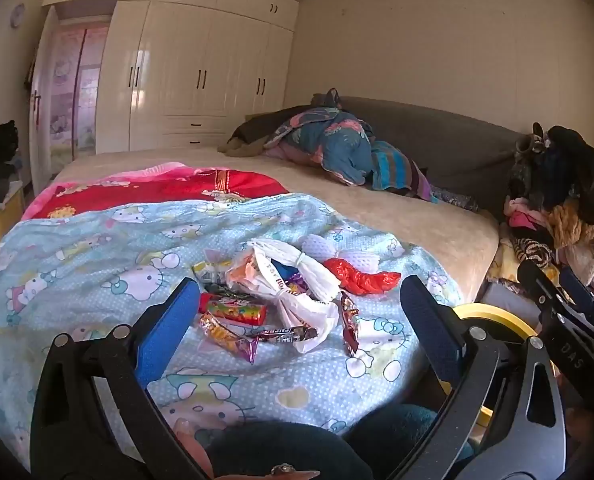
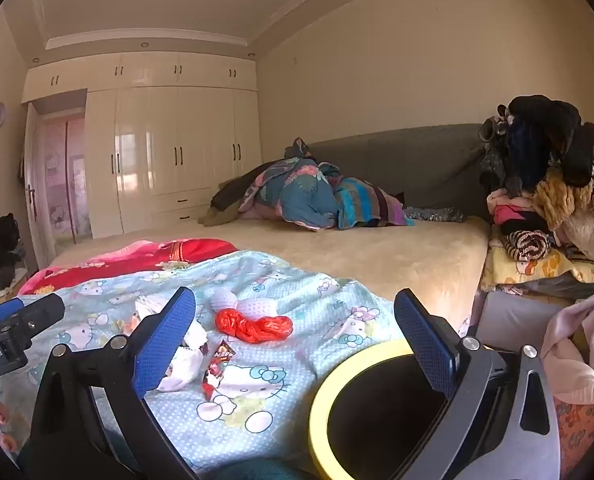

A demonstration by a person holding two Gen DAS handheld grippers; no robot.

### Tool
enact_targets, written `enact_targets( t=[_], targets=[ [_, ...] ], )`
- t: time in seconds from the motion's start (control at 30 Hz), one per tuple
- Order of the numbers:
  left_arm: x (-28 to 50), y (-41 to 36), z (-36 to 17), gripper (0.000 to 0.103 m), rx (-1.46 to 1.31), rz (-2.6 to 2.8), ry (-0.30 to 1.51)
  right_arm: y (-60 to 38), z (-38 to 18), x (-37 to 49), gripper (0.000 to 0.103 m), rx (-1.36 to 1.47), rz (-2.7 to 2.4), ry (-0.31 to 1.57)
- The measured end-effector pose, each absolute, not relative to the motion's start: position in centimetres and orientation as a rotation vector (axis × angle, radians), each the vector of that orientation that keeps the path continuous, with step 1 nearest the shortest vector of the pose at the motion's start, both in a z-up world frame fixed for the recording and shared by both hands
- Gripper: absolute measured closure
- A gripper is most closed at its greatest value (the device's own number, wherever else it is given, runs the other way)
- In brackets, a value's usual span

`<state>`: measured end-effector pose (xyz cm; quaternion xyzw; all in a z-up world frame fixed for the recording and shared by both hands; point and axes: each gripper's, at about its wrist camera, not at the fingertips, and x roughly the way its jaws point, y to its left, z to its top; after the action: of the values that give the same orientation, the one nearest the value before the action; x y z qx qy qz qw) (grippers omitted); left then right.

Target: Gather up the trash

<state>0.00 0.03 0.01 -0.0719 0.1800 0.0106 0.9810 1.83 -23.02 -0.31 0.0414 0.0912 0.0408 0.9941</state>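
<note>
Left gripper (image 1: 300, 312): jaws spread fully, nothing between the blue pads, hovering over the near part of the trash pile. Right gripper (image 2: 295, 336): jaws equally wide, empty, held just right of the left one, above the bin.

Trash lies on a light-blue cartoon-cat blanket (image 1: 97, 240) near the bed's near edge. Pile centre: crumpled white plastic bag (image 1: 297, 280). Candy wrappers (image 1: 233, 320) lie against its near-left side. One dark red wrapper (image 2: 217, 364) lies apart, near-right of the bag. Red plastic bag (image 2: 257, 326), twisted, lies just beyond it; white foam netting (image 2: 237, 302) touches its far side.

Yellow-rimmed bin (image 2: 317, 408), dark inside, stands off the bed's near-right corner, below the right gripper.

Open room: bare blanket around the pile on its left and near sides; beige mattress cover (image 2: 377, 256) clear beyond, up to bunched bedding (image 2: 309, 196) at the grey headboard (image 2: 397, 160). Red blanket (image 1: 157, 192) lies far-left of the pile. Right of the bed, a heap of clothes (image 2: 545, 200) crowds the edge. White wardrobe (image 1: 201, 76) along the far wall.
</note>
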Motion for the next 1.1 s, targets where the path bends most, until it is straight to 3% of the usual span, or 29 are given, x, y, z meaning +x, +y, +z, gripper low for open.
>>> enact_targets(
  t=[1.1],
  targets=[
    [-0.35,-0.37,0.27,0.011,-0.128,0.026,0.355,-22.9,-0.36,1.83,0.006,0.063,0.089,0.184]
  ],
)
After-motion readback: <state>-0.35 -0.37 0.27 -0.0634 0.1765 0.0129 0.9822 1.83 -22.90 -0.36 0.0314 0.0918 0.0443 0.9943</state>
